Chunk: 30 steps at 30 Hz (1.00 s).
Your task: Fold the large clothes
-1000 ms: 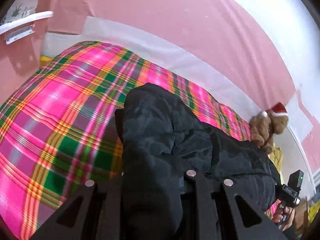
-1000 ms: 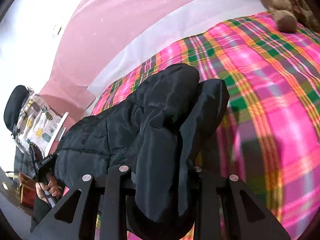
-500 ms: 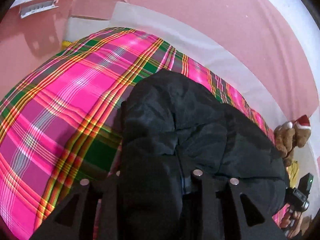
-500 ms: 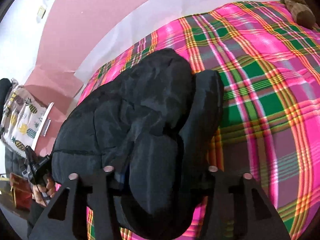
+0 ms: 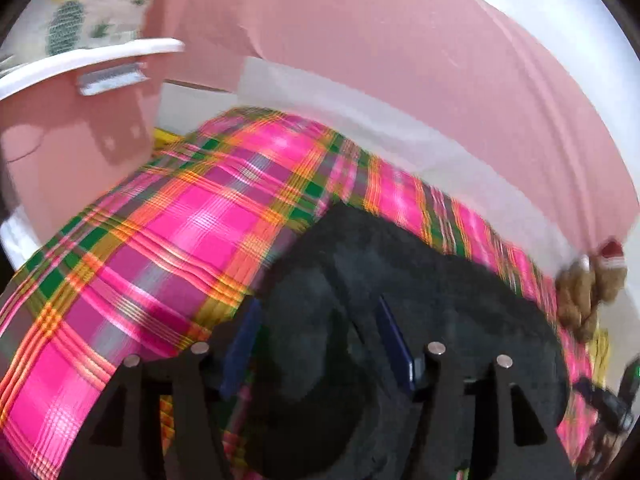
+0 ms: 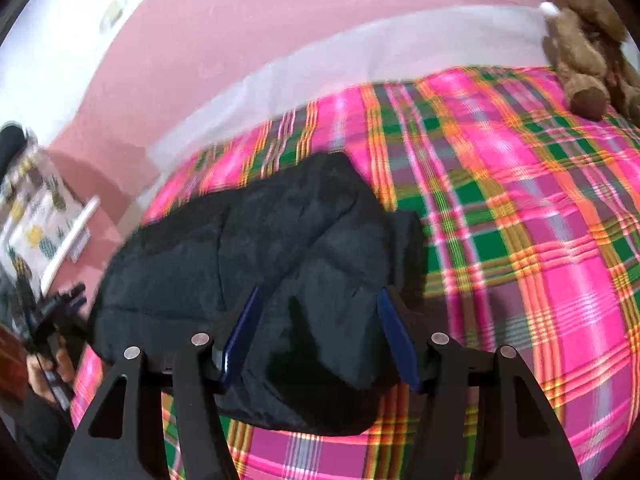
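Left wrist view blurs; black jacket (image 5: 400, 288) apparently hides its own folds.

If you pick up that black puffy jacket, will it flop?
Probably. The jacket lies in soft, rumpled folds on the blanket, so it should sag and bend. Its puffy quilting suggests it is light for its size. The smooth-looking fabric might slip.

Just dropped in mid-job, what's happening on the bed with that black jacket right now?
A person is folding a black puffer jacket on a bed covered by a pink plaid blanket, with a handheld gripper in each hand. The left gripper and the right gripper are both at the near edge of the jacket, jaws opening, with padded fabric between the fingers but no longer pinched. The jacket lies bunched on the blanket. A brown teddy bear sits at the far side by the pink wall.
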Each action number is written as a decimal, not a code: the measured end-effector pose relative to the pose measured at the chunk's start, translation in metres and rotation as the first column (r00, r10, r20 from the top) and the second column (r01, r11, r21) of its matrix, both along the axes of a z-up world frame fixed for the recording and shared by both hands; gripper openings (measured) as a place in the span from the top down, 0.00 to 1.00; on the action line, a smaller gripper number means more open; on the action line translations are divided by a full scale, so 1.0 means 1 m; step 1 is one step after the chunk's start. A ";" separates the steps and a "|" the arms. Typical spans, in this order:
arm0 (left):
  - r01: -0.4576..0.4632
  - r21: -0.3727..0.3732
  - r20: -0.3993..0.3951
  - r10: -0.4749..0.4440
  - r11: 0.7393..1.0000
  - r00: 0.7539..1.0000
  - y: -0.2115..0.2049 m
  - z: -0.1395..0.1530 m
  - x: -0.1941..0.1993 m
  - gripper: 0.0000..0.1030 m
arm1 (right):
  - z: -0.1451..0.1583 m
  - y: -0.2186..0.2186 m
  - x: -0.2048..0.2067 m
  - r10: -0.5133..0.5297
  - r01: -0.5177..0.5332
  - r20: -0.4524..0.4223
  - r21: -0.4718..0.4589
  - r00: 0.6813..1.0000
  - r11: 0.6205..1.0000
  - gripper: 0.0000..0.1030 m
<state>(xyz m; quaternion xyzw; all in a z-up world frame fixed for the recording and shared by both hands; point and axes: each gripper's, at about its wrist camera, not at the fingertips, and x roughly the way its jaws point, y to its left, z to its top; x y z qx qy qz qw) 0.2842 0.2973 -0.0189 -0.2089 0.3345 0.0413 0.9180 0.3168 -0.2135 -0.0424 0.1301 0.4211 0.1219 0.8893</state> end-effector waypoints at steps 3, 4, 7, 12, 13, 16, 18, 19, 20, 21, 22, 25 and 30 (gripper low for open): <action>0.042 0.018 -0.116 -0.040 0.999 0.992 -0.015 -0.033 0.021 0.40 | -0.015 0.007 0.010 0.001 -0.004 -0.042 -0.059 0.999 0.998 0.41; 0.044 0.027 -0.137 -0.040 0.999 0.990 -0.017 -0.040 0.025 0.40 | -0.013 0.007 0.009 0.001 -0.003 -0.039 -0.057 0.999 0.998 0.41; 0.026 0.020 -0.120 -0.023 0.999 0.992 -0.016 -0.039 0.020 0.40 | 0.002 0.004 -0.005 0.000 0.000 0.002 -0.066 1.000 0.998 0.41; 0.026 0.076 -0.067 -0.021 0.997 0.998 -0.031 -0.008 -0.014 0.40 | 0.027 0.003 -0.049 0.001 0.003 0.068 -0.056 0.998 0.998 0.41; 0.029 0.094 -0.047 -0.025 0.995 0.999 -0.039 0.001 -0.027 0.40 | 0.031 0.005 -0.061 0.001 0.004 0.080 -0.063 0.997 0.998 0.41; 0.040 0.141 -0.022 -0.037 0.989 0.999 -0.065 0.022 -0.065 0.40 | 0.042 0.011 -0.098 0.007 0.001 0.103 -0.076 0.995 0.997 0.41; 0.062 0.160 -0.006 -0.061 0.985 0.998 -0.084 0.033 -0.088 0.40 | 0.049 0.015 -0.126 0.011 0.000 0.124 -0.087 0.992 0.996 0.41; 0.066 0.179 -0.002 -0.066 0.982 0.998 -0.095 0.039 -0.102 0.40 | 0.052 0.016 -0.136 0.010 0.002 0.131 -0.094 0.991 0.996 0.41; 0.070 0.197 -0.003 -0.071 0.978 0.997 -0.104 0.043 -0.113 0.39 | 0.056 0.019 -0.152 0.012 0.002 0.143 -0.102 0.990 0.995 0.41; 0.081 0.211 0.001 -0.083 0.974 0.997 -0.114 0.047 -0.127 0.39 | 0.060 0.020 -0.164 0.013 0.003 0.155 -0.106 0.988 0.994 0.41; 0.087 0.218 0.006 -0.090 0.972 0.996 -0.123 0.050 -0.139 0.39 | 0.063 0.022 -0.175 0.018 0.001 0.166 -0.112 0.986 0.994 0.41; 0.103 0.235 0.016 -0.110 0.967 0.994 -0.146 0.060 -0.175 0.38 | 0.069 0.028 -0.202 0.034 -0.009 0.187 -0.131 0.982 0.991 0.41; 0.118 0.241 0.034 -0.130 0.963 0.991 -0.175 0.069 -0.221 0.35 | 0.072 0.037 -0.242 0.053 -0.018 0.214 -0.163 0.975 0.986 0.40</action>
